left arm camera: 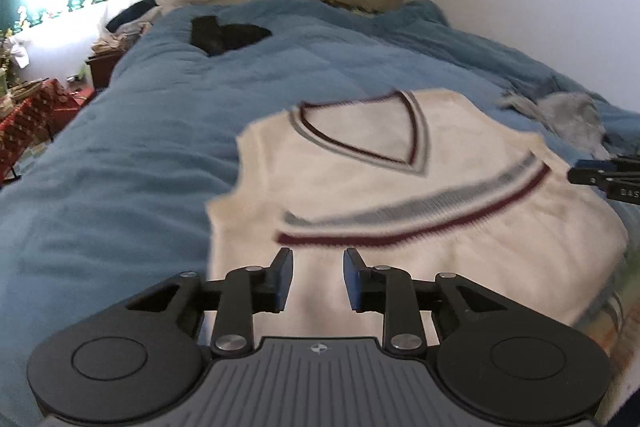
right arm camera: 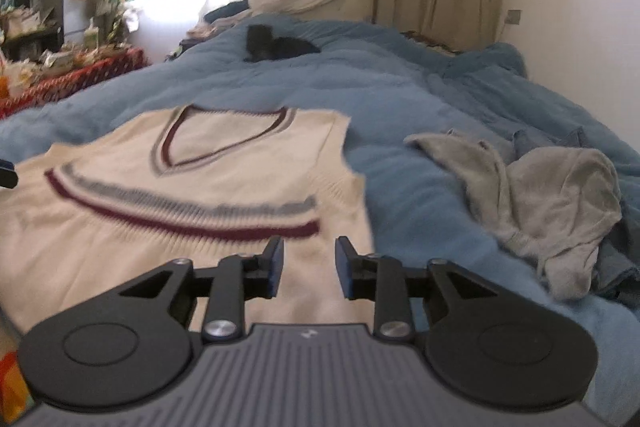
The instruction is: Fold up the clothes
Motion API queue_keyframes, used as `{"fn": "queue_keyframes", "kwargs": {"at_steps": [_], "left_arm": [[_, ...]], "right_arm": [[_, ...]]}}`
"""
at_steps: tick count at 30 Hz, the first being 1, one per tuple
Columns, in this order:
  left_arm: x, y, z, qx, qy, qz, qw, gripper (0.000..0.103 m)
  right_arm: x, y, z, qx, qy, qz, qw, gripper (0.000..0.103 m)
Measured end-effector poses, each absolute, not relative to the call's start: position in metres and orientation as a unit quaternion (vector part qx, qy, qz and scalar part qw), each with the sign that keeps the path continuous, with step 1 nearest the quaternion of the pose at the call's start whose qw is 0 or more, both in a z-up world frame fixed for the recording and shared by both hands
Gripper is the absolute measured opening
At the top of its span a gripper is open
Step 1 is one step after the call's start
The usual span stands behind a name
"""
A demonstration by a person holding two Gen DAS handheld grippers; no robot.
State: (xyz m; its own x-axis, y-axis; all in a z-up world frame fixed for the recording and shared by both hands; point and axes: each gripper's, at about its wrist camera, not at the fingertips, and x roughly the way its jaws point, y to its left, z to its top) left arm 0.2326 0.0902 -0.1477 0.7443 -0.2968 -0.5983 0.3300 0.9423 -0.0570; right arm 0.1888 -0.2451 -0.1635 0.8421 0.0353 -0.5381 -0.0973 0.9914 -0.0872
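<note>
The cream knitted sleeveless V-neck vest with maroon and grey stripes (left arm camera: 400,195) lies spread flat on the blue quilted bed (left arm camera: 120,167). It looks soft, light and stretchy (best pinched at hem corners). Left hand-held gripper (left arm camera: 318,277) and right hand-held gripper (right arm camera: 309,265) hover above it, jaws parted, empty.

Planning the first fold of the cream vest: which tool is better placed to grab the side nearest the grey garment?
Probably the right tool: open, it hovers over the vest's edge beside the grey garment. The left tool is by the opposite side.
</note>
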Motion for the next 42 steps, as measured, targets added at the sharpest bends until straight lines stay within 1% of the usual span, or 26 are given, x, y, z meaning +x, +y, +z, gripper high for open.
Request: {"fn": "queue_keyframes", "kwargs": {"at_steps": [2,4,5,10,14,18,19,20,21,22,23,26,32,42], "left_arm": [[0.248,0.094,-0.147,0.027,0.323,-0.163,0.932,0.029],[0.265,0.095,-0.15,0.024,0.338,-0.166,0.926,0.036],[0.274,0.095,-0.153,0.019,0.349,-0.168,0.922,0.037],[0.307,0.093,-0.167,-0.005,0.397,-0.173,0.901,0.037],[0.318,0.09,-0.175,-0.011,0.41,-0.184,0.893,0.037],[0.321,0.086,-0.179,-0.007,0.411,-0.186,0.893,0.037],[0.321,0.085,-0.18,-0.006,0.409,-0.186,0.893,0.032],[0.32,0.084,-0.18,-0.006,0.406,-0.188,0.894,0.028],[0.319,0.083,-0.18,-0.005,0.403,-0.19,0.895,0.021],[0.317,0.082,-0.179,0.0,0.397,-0.192,0.897,0.009],[0.315,0.081,-0.178,0.005,0.392,-0.193,0.9,0.007],[0.309,0.08,-0.173,0.016,0.37,-0.191,0.909,0.006],[0.303,0.088,-0.154,0.005,0.32,-0.178,0.931,0.006],[0.311,0.096,-0.159,-0.013,0.316,-0.16,0.935,0.006]], "right_arm": [[0.2,-0.25,-0.162,-0.048,0.281,0.037,0.958,0.037],[0.209,-0.254,-0.161,-0.041,0.284,0.041,0.957,0.039],[0.212,-0.254,-0.162,-0.038,0.288,0.044,0.956,0.039],[0.228,-0.255,-0.169,-0.023,0.305,0.06,0.95,0.04],[0.239,-0.255,-0.174,-0.015,0.318,0.071,0.945,0.037],[0.246,-0.253,-0.179,-0.01,0.322,0.058,0.945,0.036],[0.248,-0.254,-0.181,-0.004,0.322,0.055,0.945,0.036],[0.249,-0.256,-0.182,0.003,0.323,0.055,0.945,0.032],[0.251,-0.256,-0.183,0.007,0.324,0.057,0.944,0.017],[0.251,-0.255,-0.183,0.005,0.324,0.058,0.944,0.012],[0.251,-0.252,-0.182,-0.001,0.322,0.057,0.945,0.007],[0.247,-0.249,-0.179,-0.006,0.308,0.054,0.95,0.007],[0.237,-0.246,-0.162,-0.005,0.272,0.044,0.961,0.006],[0.245,-0.248,-0.166,0.0,0.267,0.029,0.963,0.006]]}}
